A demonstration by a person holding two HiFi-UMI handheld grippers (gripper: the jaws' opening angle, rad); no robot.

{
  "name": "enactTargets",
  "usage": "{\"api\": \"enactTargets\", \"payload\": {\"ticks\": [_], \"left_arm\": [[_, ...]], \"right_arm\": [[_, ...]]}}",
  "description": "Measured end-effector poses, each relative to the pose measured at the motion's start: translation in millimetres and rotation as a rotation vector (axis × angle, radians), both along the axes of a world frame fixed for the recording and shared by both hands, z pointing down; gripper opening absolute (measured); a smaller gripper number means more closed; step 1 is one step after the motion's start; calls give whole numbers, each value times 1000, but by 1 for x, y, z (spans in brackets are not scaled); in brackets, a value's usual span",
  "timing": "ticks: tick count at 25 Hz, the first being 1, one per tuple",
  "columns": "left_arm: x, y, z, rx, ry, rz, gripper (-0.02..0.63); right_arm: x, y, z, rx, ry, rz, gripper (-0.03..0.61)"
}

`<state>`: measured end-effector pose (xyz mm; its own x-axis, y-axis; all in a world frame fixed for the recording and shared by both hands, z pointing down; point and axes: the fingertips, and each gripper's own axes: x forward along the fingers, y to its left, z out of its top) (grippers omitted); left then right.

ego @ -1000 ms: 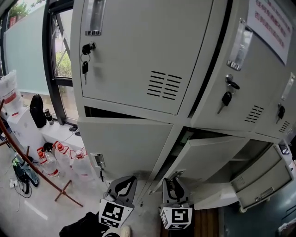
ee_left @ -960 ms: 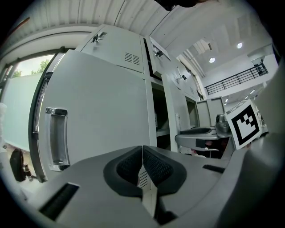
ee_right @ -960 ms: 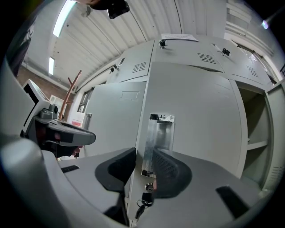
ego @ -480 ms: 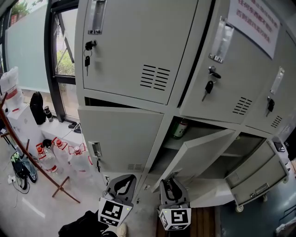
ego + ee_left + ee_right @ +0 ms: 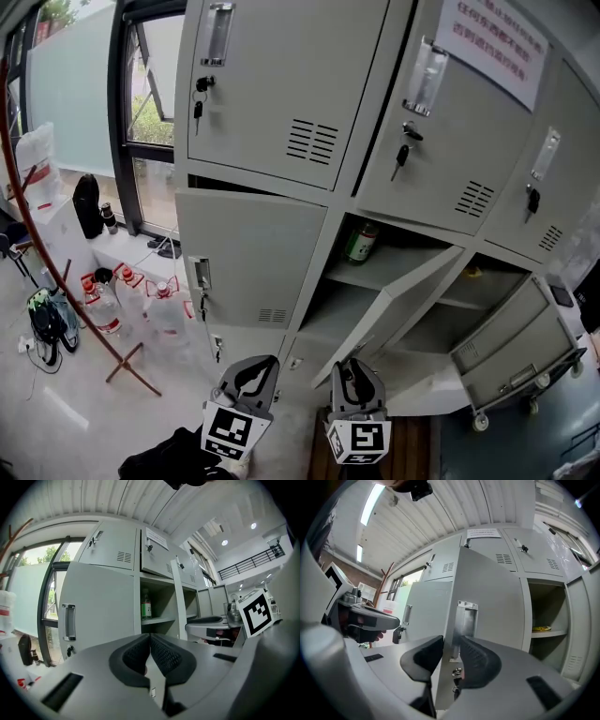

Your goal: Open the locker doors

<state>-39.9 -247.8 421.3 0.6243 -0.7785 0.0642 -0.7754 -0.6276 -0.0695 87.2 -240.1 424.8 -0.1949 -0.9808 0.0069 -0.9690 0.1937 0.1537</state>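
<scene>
Grey lockers fill the head view. The lower middle door point(image 5: 398, 309) stands swung out, and my right gripper point(image 5: 349, 377) is shut on its free edge. In the right gripper view the jaws point(image 5: 450, 645) pinch that door point(image 5: 487, 597) just below its recessed handle point(image 5: 466, 618). A green bottle point(image 5: 359, 242) stands on the shelf inside. My left gripper point(image 5: 251, 373) hangs beside it, shut and empty point(image 5: 150, 639), in front of the closed lower left door point(image 5: 248, 262). The upper doors point(image 5: 281, 84) are closed with keys in their locks.
The lower right door point(image 5: 511, 333) also hangs open, with something yellow point(image 5: 541, 628) on its shelf. Water bottles point(image 5: 122, 305), a reddish stand point(image 5: 66, 291) and a dark bag point(image 5: 42, 319) sit on the floor at the left by the window.
The lower middle door has swung further out with my right gripper on its edge. The bottle on the shelf has come into sight. The view has drawn back from the lockers.
</scene>
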Motion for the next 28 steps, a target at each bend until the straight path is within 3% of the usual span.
{"api": "enactTargets", "payload": {"ticks": [4,28], "left_arm": [[6,19,-1,5,3,6,25],[91,91,-9,33,5,153,25]], "right_arm": [[7,22,1,2,18,23,88],[104,113,4,-5,30,233,48]]}}
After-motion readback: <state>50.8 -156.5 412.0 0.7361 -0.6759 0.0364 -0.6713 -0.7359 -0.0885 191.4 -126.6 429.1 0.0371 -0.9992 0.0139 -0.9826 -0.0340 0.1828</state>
